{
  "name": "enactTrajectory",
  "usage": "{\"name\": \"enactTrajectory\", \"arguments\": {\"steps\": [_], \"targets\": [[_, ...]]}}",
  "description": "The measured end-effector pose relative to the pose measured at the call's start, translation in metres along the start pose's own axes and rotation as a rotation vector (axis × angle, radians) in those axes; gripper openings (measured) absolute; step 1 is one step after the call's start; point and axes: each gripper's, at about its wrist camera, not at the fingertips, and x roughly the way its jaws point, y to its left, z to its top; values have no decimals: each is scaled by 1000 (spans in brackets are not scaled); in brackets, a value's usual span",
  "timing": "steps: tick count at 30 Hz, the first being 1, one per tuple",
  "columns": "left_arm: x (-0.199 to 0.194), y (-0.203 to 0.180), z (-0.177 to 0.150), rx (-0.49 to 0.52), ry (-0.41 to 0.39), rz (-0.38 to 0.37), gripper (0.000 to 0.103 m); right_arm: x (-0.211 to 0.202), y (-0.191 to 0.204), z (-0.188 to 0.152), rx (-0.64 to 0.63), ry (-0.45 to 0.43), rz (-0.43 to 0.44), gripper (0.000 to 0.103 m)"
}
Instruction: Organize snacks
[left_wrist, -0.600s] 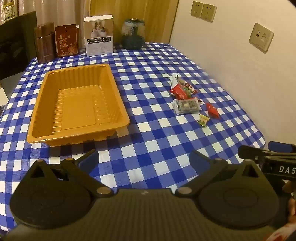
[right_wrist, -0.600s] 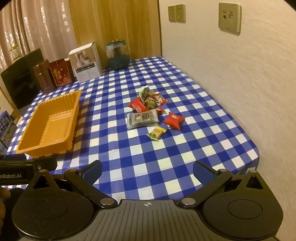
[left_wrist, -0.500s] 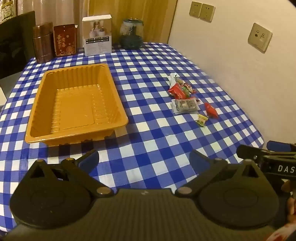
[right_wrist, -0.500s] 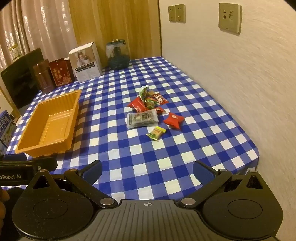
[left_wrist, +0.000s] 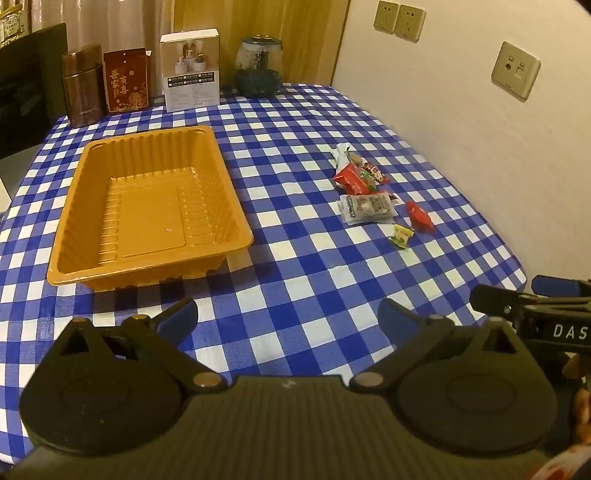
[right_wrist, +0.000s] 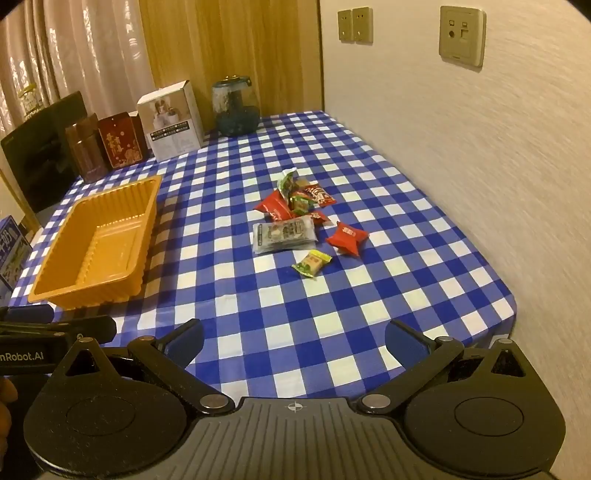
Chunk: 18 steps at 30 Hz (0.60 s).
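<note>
Both grippers hover over the near edge of the bench (right_wrist: 280, 332), nothing picked up yet. Left gripper (left_wrist: 288, 314) jaws spread wide, empty. Right gripper (right_wrist: 293, 332) jaws also wide apart, empty.

Snacks (right_wrist: 295, 218) sit in a loose cluster on the right half of the checked cloth, well apart from the orange tray (left_wrist: 147, 199), which holds nothing. Cluster: clear wafer pack (right_wrist: 283, 234), red pack (right_wrist: 347, 236) just right of it, small yellow candy (right_wrist: 312, 263) nearest the right gripper, more red and green wrappers (right_wrist: 295, 195) piled behind, some overlapping.

Step in hand, my read: reach to the first snack. Yellow candy looks like the best start, since it lies alone and closest, so no neighbours get dragged. Come down with the jaws straddling its short side and close on the body, not the twisted ends; thin wrappers lie flat, so fingertips must nearly touch the cloth without pinching it. Overlapped pile is best left till last.

Relative to the jaws: the snacks lie ahead of the right gripper, roughly centred, well out of reach still. From the left gripper they lie ahead and to the right, with the tray ahead-left and much closer
</note>
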Motion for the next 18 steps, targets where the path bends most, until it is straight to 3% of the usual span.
{"name": "enactTrajectory", "arguments": {"steps": [18], "targets": [[1,1,0,0,-1,-5,103,0,-1,0,-3,0,-4,103]]}}
